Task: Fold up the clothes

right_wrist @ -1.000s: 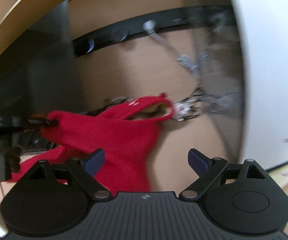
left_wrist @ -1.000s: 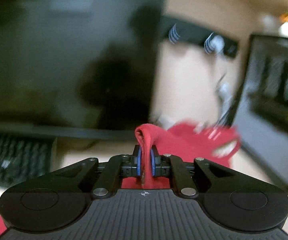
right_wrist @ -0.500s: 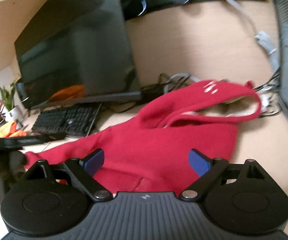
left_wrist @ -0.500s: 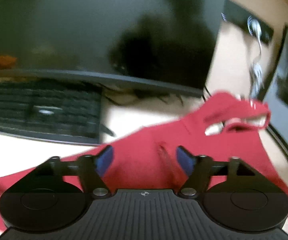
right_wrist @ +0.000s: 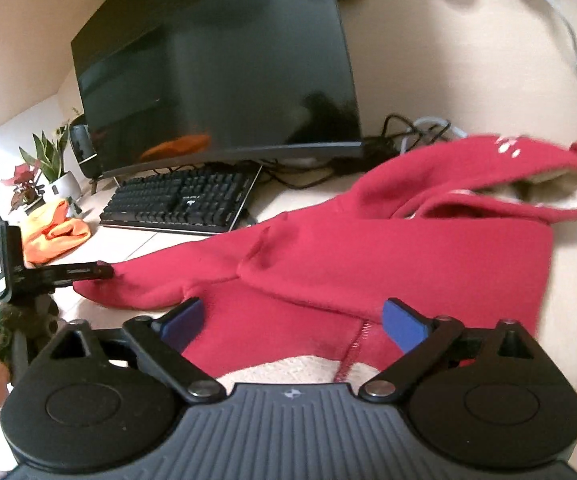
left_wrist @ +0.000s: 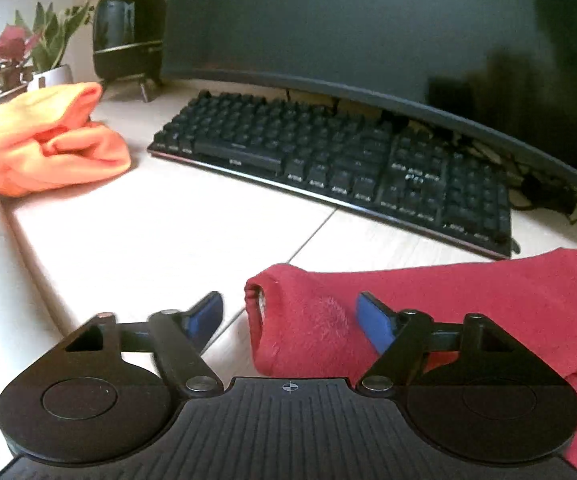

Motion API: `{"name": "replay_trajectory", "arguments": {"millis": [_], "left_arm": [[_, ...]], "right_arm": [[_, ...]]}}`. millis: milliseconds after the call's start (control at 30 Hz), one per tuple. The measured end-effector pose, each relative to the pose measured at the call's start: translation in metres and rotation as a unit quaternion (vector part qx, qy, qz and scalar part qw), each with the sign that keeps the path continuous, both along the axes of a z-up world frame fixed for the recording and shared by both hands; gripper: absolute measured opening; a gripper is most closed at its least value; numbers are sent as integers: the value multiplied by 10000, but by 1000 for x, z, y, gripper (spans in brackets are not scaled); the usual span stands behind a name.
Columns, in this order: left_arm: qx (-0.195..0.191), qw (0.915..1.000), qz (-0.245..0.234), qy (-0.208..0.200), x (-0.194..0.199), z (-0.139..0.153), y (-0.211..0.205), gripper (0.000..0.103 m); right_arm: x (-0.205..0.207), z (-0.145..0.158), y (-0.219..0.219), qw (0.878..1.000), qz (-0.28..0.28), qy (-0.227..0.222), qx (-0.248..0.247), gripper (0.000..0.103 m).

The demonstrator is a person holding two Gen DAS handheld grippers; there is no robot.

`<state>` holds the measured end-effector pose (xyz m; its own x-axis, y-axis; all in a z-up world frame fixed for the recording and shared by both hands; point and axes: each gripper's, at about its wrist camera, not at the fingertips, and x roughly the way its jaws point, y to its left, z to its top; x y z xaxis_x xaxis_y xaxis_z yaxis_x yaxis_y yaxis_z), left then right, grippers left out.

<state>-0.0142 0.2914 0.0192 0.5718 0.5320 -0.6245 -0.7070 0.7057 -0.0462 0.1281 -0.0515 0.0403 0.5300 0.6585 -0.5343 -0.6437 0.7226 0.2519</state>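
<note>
Close in, the left gripper [left_wrist: 290, 312] has its blue-padded jaws apart and closing, with the cuff end of the red hoodie's sleeve [left_wrist: 288, 312] lying on the desk [left_wrist: 168, 232] between them; neither pad presses the cloth, the left one standing clear of the cuff over bare desk and the right one lying over the sleeve. The right gripper [right_wrist: 294, 322] stands wide and is opening, its fingers hovering over the hem of the red hoodie [right_wrist: 368, 256], where pale fleece lining shows; nothing is gripped. From the right wrist view the hoodie lies spread flat, its sleeve stretched out to the left gripper's tip and its hood [right_wrist: 508, 172] at the far right with white marks too blurred to read. Beyond it sits a black keyboard [left_wrist: 348, 164], its key legends too small to read, then a dark curved monitor [right_wrist: 216, 68]. Far left lie a bundled orange garment [left_wrist: 44, 140], a white pot holding a leafy plant [left_wrist: 20, 56], and a black rounded speaker [left_wrist: 128, 32].
</note>
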Motion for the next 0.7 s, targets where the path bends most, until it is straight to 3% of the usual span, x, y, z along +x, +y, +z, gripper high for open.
{"name": "replay_trajectory", "arguments": {"millis": [33, 100, 200, 300, 400, 567, 667, 700], "left_arm": [[41, 10000, -3, 22, 0, -1, -1, 36], [306, 9994, -151, -95, -1, 8, -10, 23], [971, 9927, -594, -394, 5, 37, -35, 22], [1618, 9747, -1305, -819, 25, 81, -76, 22], [1852, 9533, -2061, -1206, 53, 116, -121, 19], [1707, 9201, -3232, -1407, 115, 132, -199, 19], [1191, 9101, -3766, -1251, 148, 118, -233, 26], [899, 9088, -3899, -1183, 155, 112, -239, 37]], "right_arm": [[-2, 1, -5, 10000, -67, -16, -9, 98], [-5, 3, -18, 9997, -235, -21, 14, 98], [-7, 3, -41, 9983, -576, 17, 114, 98], [-9, 1, -66, 9957, -877, 62, 276, 98], [-13, -3, -89, 9927, -1113, 88, 456, 98], [-19, -9, -127, 9864, -1504, 163, 636, 98], [-19, -11, -147, 9814, -1763, 217, 726, 99], [-19, -12, -151, 9800, -1827, 238, 749, 100]]}}
